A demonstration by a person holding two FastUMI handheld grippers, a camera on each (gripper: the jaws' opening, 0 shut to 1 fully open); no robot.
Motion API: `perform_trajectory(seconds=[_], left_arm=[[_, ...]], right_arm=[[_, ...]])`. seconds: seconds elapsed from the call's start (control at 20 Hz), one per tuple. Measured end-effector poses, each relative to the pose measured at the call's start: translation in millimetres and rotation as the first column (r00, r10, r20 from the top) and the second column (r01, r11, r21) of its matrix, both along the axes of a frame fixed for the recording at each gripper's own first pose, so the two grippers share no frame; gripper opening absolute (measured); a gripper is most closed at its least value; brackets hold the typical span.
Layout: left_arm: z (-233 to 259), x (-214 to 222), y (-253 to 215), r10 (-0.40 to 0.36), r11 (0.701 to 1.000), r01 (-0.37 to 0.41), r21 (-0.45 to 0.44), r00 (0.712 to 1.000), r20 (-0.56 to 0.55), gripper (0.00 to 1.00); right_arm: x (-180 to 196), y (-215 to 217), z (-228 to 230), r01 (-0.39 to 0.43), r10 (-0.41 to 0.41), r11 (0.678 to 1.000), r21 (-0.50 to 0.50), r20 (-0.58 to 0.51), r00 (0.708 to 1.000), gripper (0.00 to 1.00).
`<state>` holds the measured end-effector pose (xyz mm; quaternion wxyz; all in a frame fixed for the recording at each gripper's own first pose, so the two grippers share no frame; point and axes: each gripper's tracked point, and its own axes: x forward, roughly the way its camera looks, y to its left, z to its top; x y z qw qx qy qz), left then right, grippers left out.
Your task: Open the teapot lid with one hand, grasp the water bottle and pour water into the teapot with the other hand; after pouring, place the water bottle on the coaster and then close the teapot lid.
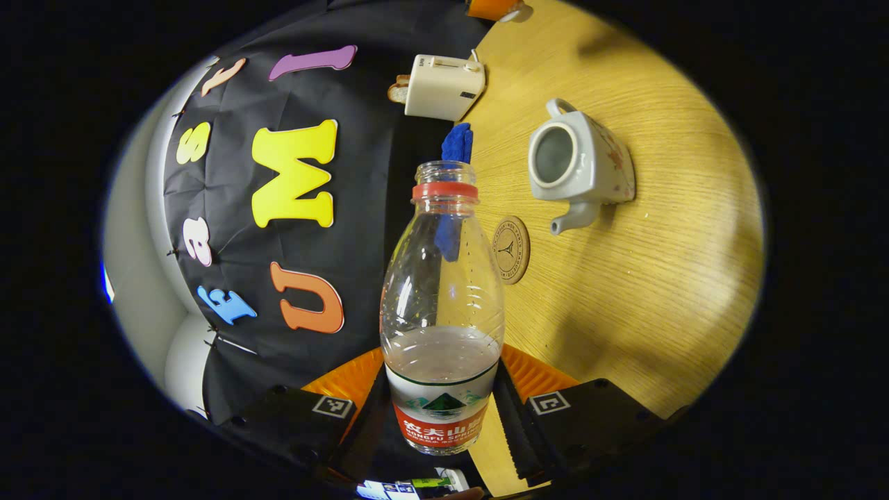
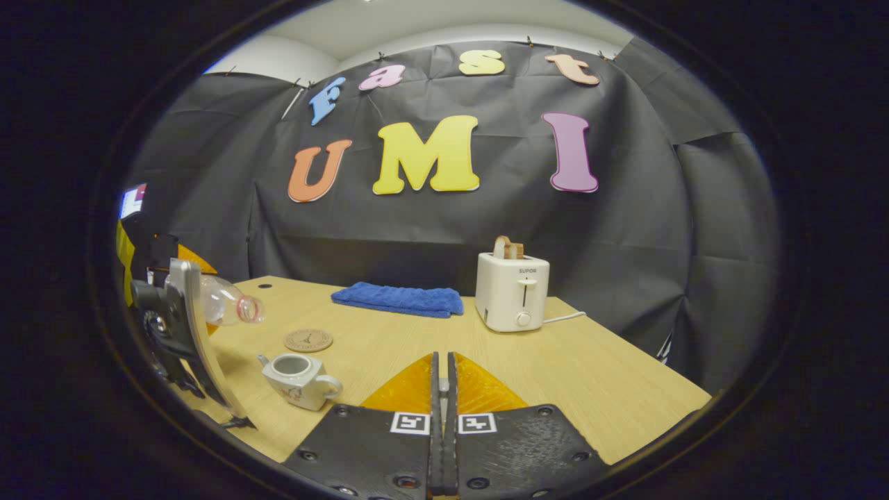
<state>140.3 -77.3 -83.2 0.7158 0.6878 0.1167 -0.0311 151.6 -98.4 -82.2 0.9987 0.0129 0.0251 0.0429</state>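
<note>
Clear plastic, uncapped and partly filled with water, the water bottle (image 1: 442,305) stands out closest in the left gripper view, where the left gripper (image 1: 442,417) clenches its labelled lower body, one finger pressing on each side. That view is rolled sideways, so the wooden table (image 1: 667,278) runs up the right of the picture. Past the bottle's neck lies the round cork coaster (image 1: 511,249), bare, and just beyond it the white teapot (image 1: 580,167), whose lidless mouth faces the camera, spout pointing toward the coaster. Farther off are a blue towel (image 1: 457,142) and a white toaster (image 1: 442,86).

Seen from the right gripper view, the right gripper (image 2: 442,389) is closed, its fingers pressed together, and something thin shows between them at the tips; whether it is the teapot's lid I cannot tell. This view gives what the other cannot: the left gripper (image 2: 182,326) from outside at the left edge, holding the bottle (image 2: 226,304) tilted over, its open mouth above the table, up and to the left of the teapot (image 2: 298,378). The coaster (image 2: 308,339) lies behind the teapot, then the folded towel (image 2: 398,300), and the toaster (image 2: 512,290) with toast in its slot near the wall.
</note>
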Motion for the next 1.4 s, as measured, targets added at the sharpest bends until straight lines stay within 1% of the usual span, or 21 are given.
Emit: perform_trajectory(seconds=[0.1, 0.2, 0.25, 0.3, 0.35, 0.5, 0.6, 0.8, 1.05, 1.3, 1.4], left_arm=[[-0.5, -1.8, -2.9, -0.004, 0.997, 0.005, 0.073, 1.0, -0.015, 0.77], [1.2, -0.9, -2.0, -0.004, 0.986, 0.006, 0.164, 1.0, -0.014, 0.77], [2.3, 0.5, -2.4, -0.007, 0.981, 0.01, 0.196, 1.0, -0.014, 0.81], [4.3, 1.2, -4.1, -0.011, 0.975, 0.014, 0.224, 1.0, -0.015, 0.77], [7.3, 4.0, -7.0, -0.017, 0.969, 0.02, 0.245, 1.0, -0.016, 0.77], [12.3, 4.6, -10.8, -0.028, 0.955, 0.034, 0.294, 0.999, -0.025, 0.77], [19.1, 4.4, -14.2, -0.034, 0.943, 0.035, 0.331, 0.999, -0.01, 0.77], [21.5, 4.1, -18.1, -0.039, 0.923, 0.041, 0.382, 0.999, -0.015, 0.77], [28.8, 4.0, -23.0, -0.049, 0.89, 0.05, 0.453, 0.999, -0.013, 0.77], [33.5, 3.3, -23.2, -0.046, 0.858, 0.052, 0.512, 0.999, -0.023, 0.77], [35.5, 3.6, -22.4, -0.047, 0.849, 0.056, 0.525, 0.998, -0.031, 0.77]], right_arm=[[-1.6, 0.7, 1.3, -0.005, 0.005, 1.0, -0.002, 0.003, 1.0, 0.0], [-2.8, 2.3, 2.0, -0.01, 0.01, 1.0, -0.005, 0.005, 1.0, 0.0], [-3.3, 3.4, 2.0, -0.014, 0.014, 1.0, -0.008, 0.006, 1.0, 0.0], [-3.9, 4.4, 3.3, -0.018, 0.018, 1.0, -0.009, 0.008, 1.0, 0.0], [-4.4, 5.1, 4.3, -0.023, 0.023, 1.0, -0.009, 0.011, 1.0, 0.0], [-5.7, 5.9, 6.4, -0.031, 0.031, 1.0, -0.006, 0.017, 0.999, 0.0], [-6.2, 5.7, 5.4, -0.032, 0.033, 0.999, -0.007, 0.016, 0.999, 0.0], [-5.2, 6.7, 4.3, -0.039, 0.039, 0.999, -0.008, 0.011, 0.999, 0.0], [-6.7, 10.1, 4.0, -0.051, 0.051, 0.998, -0.023, 0.014, 0.999, 0.0], [-8.5, 14.3, 6.8, -0.063, 0.064, 0.997, -0.043, 0.024, 0.998, 0.02], [-9.4, 15.0, 5.3, -0.067, 0.068, 0.997, -0.048, 0.021, 0.997, 0.0]])
